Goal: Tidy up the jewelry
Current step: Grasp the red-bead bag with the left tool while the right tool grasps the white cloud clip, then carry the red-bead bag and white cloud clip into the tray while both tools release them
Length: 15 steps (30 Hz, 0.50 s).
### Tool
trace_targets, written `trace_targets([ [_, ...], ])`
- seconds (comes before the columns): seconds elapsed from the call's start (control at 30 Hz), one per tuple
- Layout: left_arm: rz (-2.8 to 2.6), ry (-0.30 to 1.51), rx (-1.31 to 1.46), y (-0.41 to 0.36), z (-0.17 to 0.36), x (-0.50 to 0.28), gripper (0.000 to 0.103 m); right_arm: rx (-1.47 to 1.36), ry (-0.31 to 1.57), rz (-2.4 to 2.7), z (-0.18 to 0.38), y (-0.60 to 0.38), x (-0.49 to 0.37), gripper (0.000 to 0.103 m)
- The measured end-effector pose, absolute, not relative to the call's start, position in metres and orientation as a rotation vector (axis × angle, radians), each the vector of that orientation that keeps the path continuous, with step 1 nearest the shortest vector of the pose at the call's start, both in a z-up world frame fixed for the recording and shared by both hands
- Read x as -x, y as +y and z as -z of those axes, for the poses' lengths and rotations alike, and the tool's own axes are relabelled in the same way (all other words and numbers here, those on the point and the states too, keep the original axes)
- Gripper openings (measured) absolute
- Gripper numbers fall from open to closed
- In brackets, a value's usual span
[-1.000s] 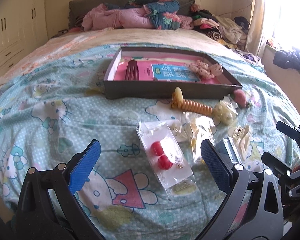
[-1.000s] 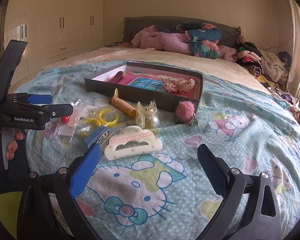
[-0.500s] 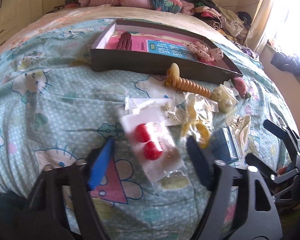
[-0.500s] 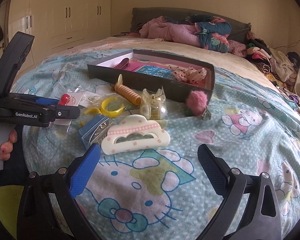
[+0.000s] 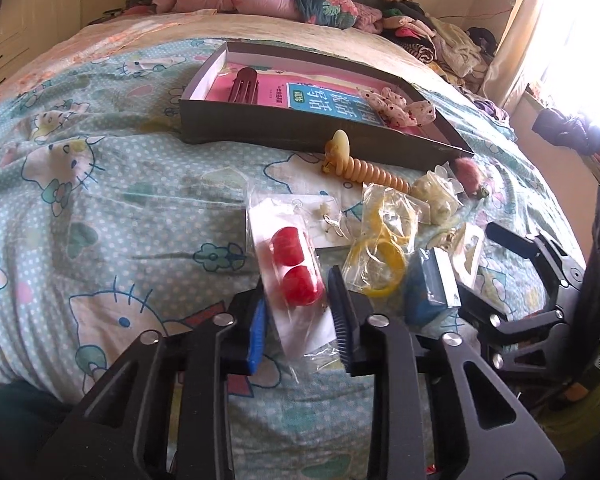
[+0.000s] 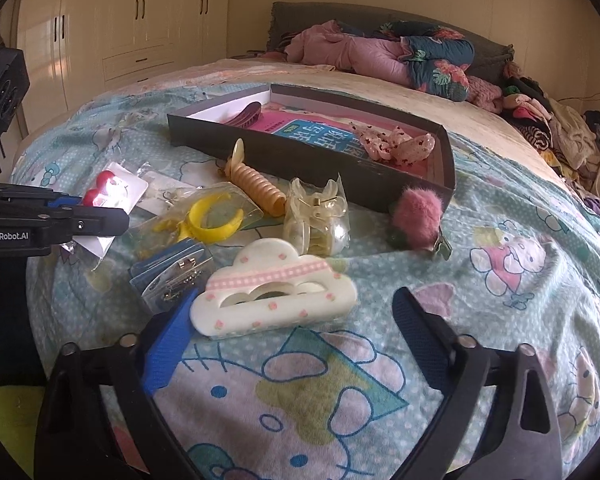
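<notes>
Jewelry and hair accessories lie scattered on the Hello Kitty bedspread [image 6: 500, 360] in front of the dark storage box [image 6: 312, 158], which serves here as the landmark: a clear packet of red ball earrings [image 5: 296, 276], a bagged yellow bangle [image 6: 214, 218] and a small blue case [image 6: 172, 276] lie on the near side of the box towards its left end, an orange spiral hair tie [image 6: 256, 184] and a translucent bow clip [image 6: 316, 216] lie just before its front wall, and a pink pompom clip [image 6: 418, 216] sits at its near right corner. Inside the box rest a maroon hair claw [image 5: 244, 84], a blue-covered booklet [image 5: 332, 104] and a spotted pink scrunchie [image 6: 396, 144]. The step in hand looks like a double pick-up. The left gripper [image 5: 298, 312] has its jaws pressed onto the earring packet, pinching its near end. The right gripper [image 6: 292, 344] has its jaws closing around the white cloud-shaped claw clip [image 6: 272, 292], which lies nearest of all, well short of the box; the left pad is at the clip's end, the right pad not yet touching. Next, the right jaws need to finish closing squarely on the clip's ends, then both items should be lifted clear of their neighbours and carried forward over the front wall into free space inside the box.
</notes>
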<state>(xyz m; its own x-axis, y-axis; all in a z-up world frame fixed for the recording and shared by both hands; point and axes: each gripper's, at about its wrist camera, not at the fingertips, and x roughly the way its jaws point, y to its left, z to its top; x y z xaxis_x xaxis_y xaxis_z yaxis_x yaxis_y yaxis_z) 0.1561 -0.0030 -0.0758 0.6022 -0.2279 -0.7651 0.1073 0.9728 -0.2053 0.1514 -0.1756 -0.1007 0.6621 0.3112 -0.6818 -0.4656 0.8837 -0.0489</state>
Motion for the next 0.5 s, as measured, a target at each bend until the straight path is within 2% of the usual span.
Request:
trace_targets([
  [0.03,0.199,0.903,0.146,-0.003,0.075,-0.156,0.014,0.227,0.734,-0.449,0.102,-0.175,-0.152,0.072],
  [0.5,0.244,0.847,0.121,-0.011,0.057,-0.147,0.014,0.177,0.691,-0.366,0.086,-0.212,-0.132,0.070],
])
